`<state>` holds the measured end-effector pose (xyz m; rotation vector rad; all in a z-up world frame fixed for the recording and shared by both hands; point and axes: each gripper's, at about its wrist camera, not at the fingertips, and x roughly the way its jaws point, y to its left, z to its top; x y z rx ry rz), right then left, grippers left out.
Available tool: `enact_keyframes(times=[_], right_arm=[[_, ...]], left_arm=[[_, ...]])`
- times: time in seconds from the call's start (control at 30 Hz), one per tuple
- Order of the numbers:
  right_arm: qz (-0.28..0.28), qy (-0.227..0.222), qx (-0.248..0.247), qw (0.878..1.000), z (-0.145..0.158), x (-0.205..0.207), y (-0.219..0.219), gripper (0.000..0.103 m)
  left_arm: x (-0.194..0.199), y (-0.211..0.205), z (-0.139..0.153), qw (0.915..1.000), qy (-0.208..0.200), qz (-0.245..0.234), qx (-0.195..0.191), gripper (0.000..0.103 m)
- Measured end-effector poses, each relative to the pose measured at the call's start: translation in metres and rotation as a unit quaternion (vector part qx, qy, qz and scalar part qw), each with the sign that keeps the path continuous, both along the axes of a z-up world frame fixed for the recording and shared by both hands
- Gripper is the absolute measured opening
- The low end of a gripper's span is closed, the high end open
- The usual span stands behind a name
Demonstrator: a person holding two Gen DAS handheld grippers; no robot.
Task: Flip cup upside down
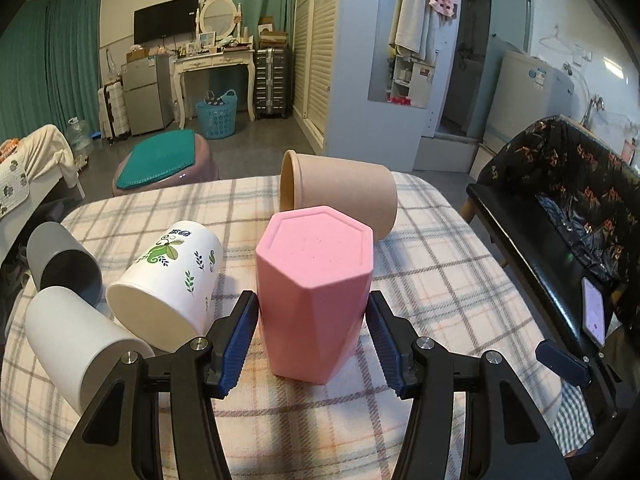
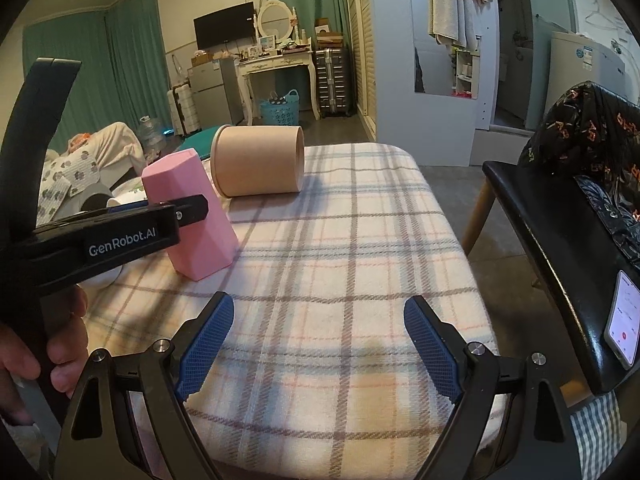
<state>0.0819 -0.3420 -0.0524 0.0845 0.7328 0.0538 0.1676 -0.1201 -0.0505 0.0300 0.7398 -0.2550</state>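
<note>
Pink cup (image 1: 316, 292) stands upside down on the plaid surface (image 1: 432, 280), one of five cups, between the left gripper (image 1: 312, 320) fingers, whose contact is unclear. Four others lie sideways: brown (image 1: 340, 196), white patterned (image 1: 168, 280), two grey (image 1: 60, 260). Right gripper (image 2: 320, 336) hangs spread, holding nothing.

Pink cup (image 1: 316, 300): matt, faintly speckled plastic, faceted sides. Brown cup (image 1: 340, 200): plain kraft paper, dull finish. White cup (image 1: 168, 280): smooth paper with printed green leaves. Two grey cups (image 1: 68, 336): smooth, satin-looking surface. Counter cover (image 2: 360, 240): woven plaid cloth, soft and slightly fuzzy. Left gripper (image 1: 312, 320): glossy black plastic frame, ribbed blue rubbery pads (image 1: 240, 336), bright metal pins. Chair (image 2: 552, 216), right: glossy black seat, wooden legs.
</note>
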Motion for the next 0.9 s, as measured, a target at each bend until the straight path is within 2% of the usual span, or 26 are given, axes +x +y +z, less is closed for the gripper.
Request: enact_keyframes(times=[0.47,0.63,0.9], right_arm=[[-0.004,0.001,-0.001,1.0,0.004,-0.007,0.0,0.087],[-0.004,-0.004,-0.003,1.0,0.01,-0.013,0.001,0.087],[-0.003,-0.027,-0.003,1.0,0.03,-0.027,0.003,0.087]], left_arm=[[-0.002,0.005,-0.002,0.9999,0.007,0.007,-0.005,0.059],[-0.01,0.004,0.006,0.9999,-0.009,0.008,0.009,0.076],[-0.025,0.008,0.038,0.999,-0.043,0.007,0.007,0.079]])
